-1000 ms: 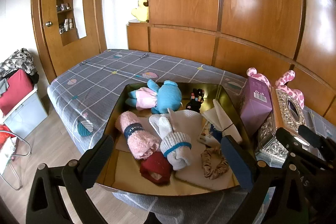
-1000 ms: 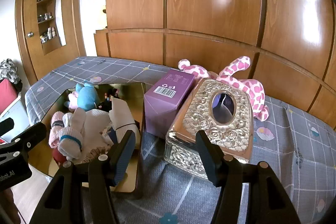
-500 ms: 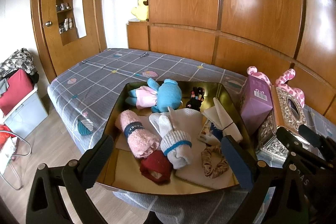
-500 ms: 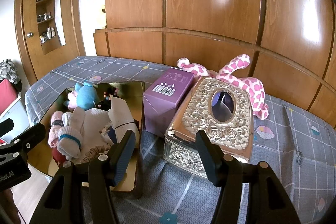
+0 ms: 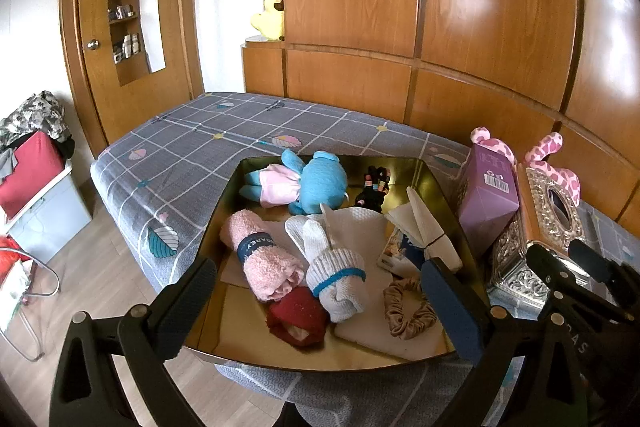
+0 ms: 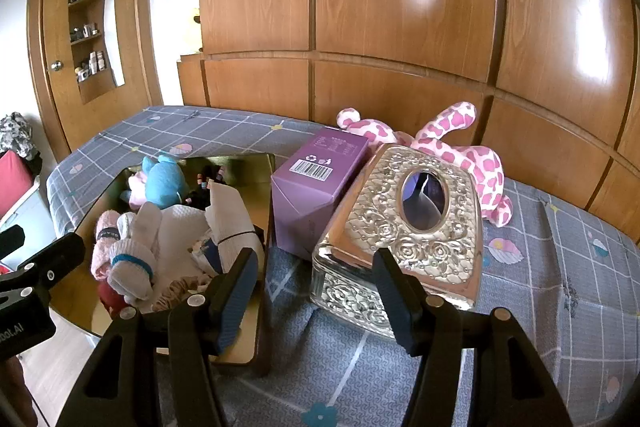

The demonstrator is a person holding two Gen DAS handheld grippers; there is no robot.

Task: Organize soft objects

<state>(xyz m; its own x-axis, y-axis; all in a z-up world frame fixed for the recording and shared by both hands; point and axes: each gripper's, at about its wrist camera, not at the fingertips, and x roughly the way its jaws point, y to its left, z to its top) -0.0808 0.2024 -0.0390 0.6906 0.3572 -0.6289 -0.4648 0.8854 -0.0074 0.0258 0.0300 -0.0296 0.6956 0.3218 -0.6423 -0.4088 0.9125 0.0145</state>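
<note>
A shiny gold tray (image 5: 224, 211) sits on the bed near its front edge. In it lie a blue plush doll (image 5: 312, 181), a rolled pink towel (image 5: 262, 259), white socks with a blue band (image 5: 336, 277), a red soft item (image 5: 296, 315), a beige scrunchie (image 5: 408, 311), white cloths (image 5: 424, 227) and a dark hair tie bundle (image 5: 372, 187). My left gripper (image 5: 320, 303) hovers open over the tray's near edge, holding nothing. My right gripper (image 6: 316, 287) is open and empty in front of the silver tissue box (image 6: 404, 239). A pink spotted plush (image 6: 452, 143) lies behind the box.
A purple carton (image 6: 316, 183) stands between the tray (image 6: 260, 211) and the tissue box. Grey checked bedding (image 6: 560, 287) stretches to the right and back. Wooden wall panels run behind the bed. On the floor at the left stand a storage bin (image 5: 44, 211) and clothes.
</note>
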